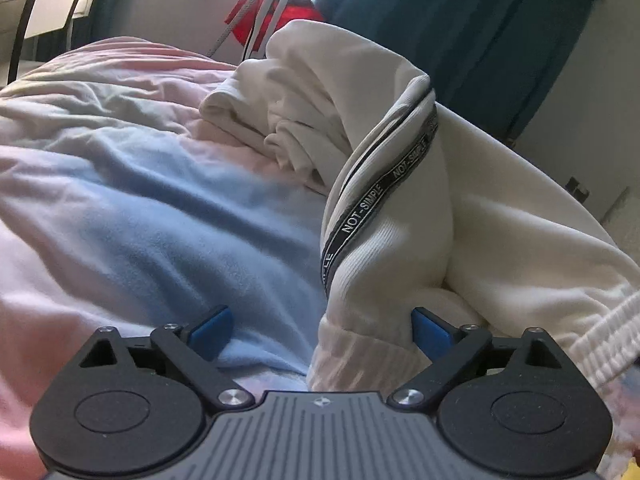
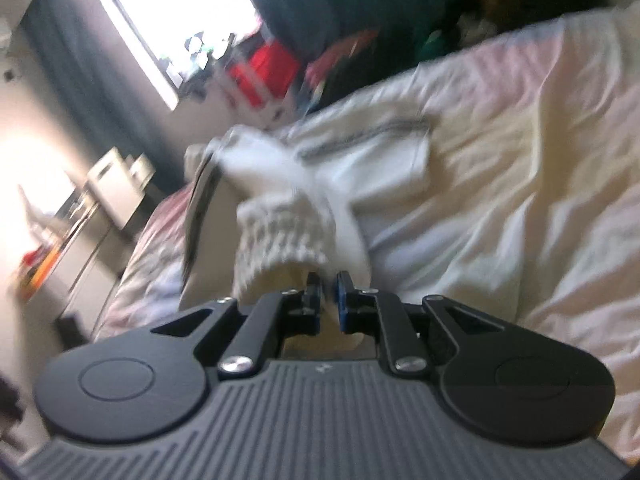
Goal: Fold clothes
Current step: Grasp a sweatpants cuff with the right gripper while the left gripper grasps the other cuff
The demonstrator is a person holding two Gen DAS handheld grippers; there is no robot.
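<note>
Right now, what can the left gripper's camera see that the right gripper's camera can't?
Only the left view shows the black band reading NOT-SIMPLE and the open left gripper with white cloth between its fingers. Only the right view shows the right gripper shut on the ribbed cuff, and a bright window. Both show the white sweatpants on the pastel bedding.

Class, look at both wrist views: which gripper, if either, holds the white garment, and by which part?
The right gripper is shut on the white garment, pinching fabric just below its ribbed cuff. The left gripper is open, with cloth between its jaws but not clamped.
</note>
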